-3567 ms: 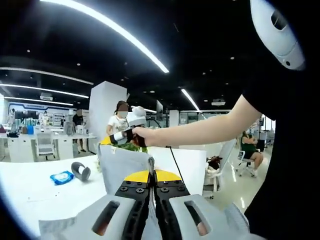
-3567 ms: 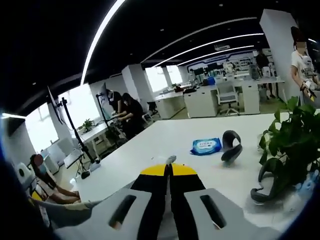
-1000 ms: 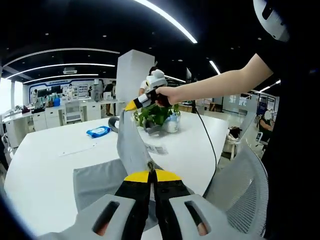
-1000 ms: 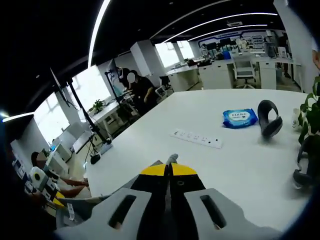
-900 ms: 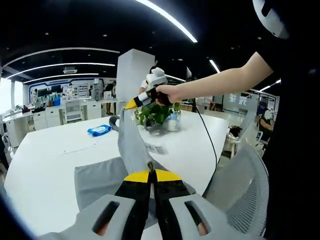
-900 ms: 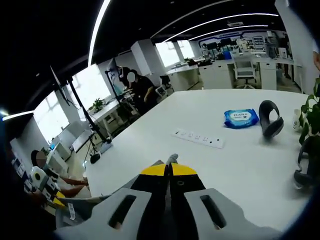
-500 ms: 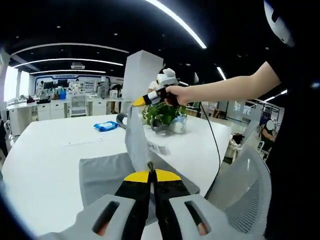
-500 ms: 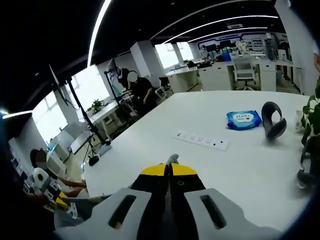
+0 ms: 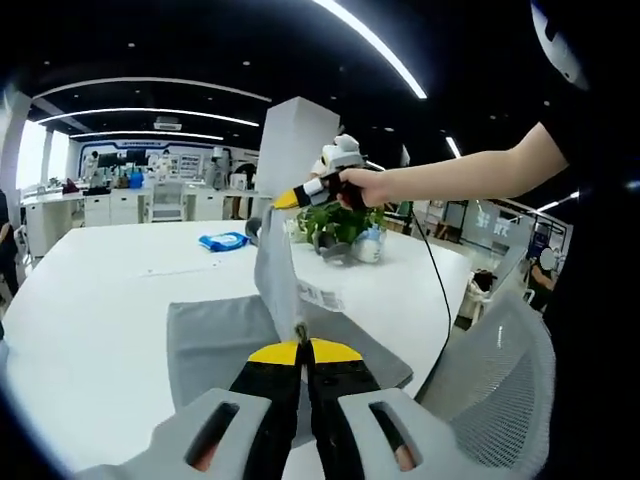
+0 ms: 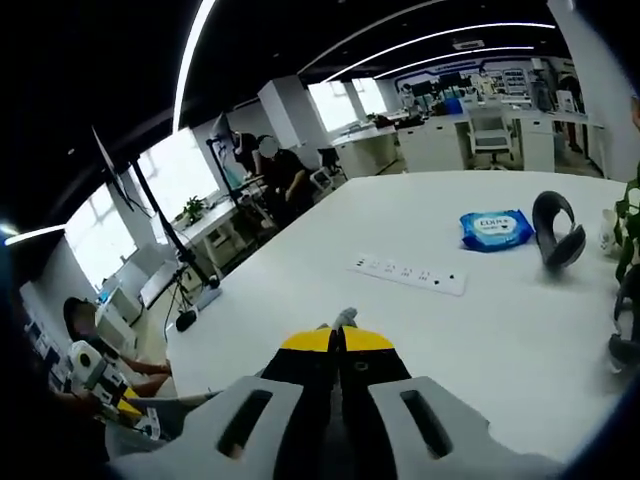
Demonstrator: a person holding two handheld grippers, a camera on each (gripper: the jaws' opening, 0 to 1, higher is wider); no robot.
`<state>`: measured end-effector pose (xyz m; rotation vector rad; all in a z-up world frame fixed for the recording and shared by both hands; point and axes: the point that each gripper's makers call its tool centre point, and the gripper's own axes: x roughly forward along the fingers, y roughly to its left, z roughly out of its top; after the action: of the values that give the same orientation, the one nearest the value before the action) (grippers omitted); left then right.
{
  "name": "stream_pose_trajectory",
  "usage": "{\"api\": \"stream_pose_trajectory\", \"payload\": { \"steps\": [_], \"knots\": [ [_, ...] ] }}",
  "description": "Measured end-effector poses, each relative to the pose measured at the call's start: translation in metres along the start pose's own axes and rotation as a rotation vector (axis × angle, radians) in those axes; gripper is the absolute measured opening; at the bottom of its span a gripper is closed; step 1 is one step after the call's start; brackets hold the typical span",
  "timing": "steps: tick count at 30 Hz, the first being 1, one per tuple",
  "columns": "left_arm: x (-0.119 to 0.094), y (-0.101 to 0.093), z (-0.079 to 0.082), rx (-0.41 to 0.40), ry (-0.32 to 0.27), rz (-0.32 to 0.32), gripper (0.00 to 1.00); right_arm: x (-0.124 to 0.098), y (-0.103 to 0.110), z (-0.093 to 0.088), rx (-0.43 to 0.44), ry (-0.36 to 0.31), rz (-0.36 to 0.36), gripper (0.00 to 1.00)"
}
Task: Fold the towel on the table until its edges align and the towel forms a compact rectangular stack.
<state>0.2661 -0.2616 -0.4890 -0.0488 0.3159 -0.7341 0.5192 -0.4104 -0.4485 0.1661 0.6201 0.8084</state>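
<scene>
In the left gripper view the grey towel (image 9: pixel 215 345) lies partly spread on the white table (image 9: pixel 90 300), while one edge of it is lifted clear of the surface and stretched taut between the two tools. The left gripper (image 9: pixel 302 345) has its yellow-tipped jaws pressed together on a small pinch of that raised edge at the near end, and the right gripper (image 9: pixel 285 200), held in the person's hand (image 9: pixel 362 186) farther off and higher, is clamped on the other end of the same edge. In the right gripper view the right gripper's own jaws (image 10: pixel 340 338) stand closed with a little tuft of grey cloth showing at the tips. As a judgement, the fold is in its early to middle stage: one layer rests flat, and the lifted edge is not yet laid over the far side, so the edges are not aligned and no compact rectangular stack exists. What seems left is to carry the held edge across, set it down square on the opposite edge, release, and probably fold again. Beyond the towel, toward the far side of the table, sit a blue wipes packet (image 9: pixel 222 241), a potted plant (image 9: pixel 335 228) and a small white label or tag (image 9: pixel 318 295) just right of the cloth. The right gripper view adds a white power strip (image 10: pixel 408 274), a dark headset (image 10: pixel 557 228) beside the packet, and people at desks in the background office.
</scene>
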Motion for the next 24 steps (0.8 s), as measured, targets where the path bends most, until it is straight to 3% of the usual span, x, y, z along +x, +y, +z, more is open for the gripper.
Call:
{"api": "stream_pose_trajectory", "payload": {
  "steps": [11, 24],
  "knots": [
    [-0.004, 0.017, -0.017, -0.042, 0.020, 0.068, 0.02, 0.024, 0.014, -0.013, 0.039, 0.025, 0.037, 0.00],
    [-0.008, 0.026, -0.032, -0.063, 0.054, 0.089, 0.02, 0.047, 0.013, -0.025, 0.054, 0.059, 0.043, 0.00]
  ]
}}
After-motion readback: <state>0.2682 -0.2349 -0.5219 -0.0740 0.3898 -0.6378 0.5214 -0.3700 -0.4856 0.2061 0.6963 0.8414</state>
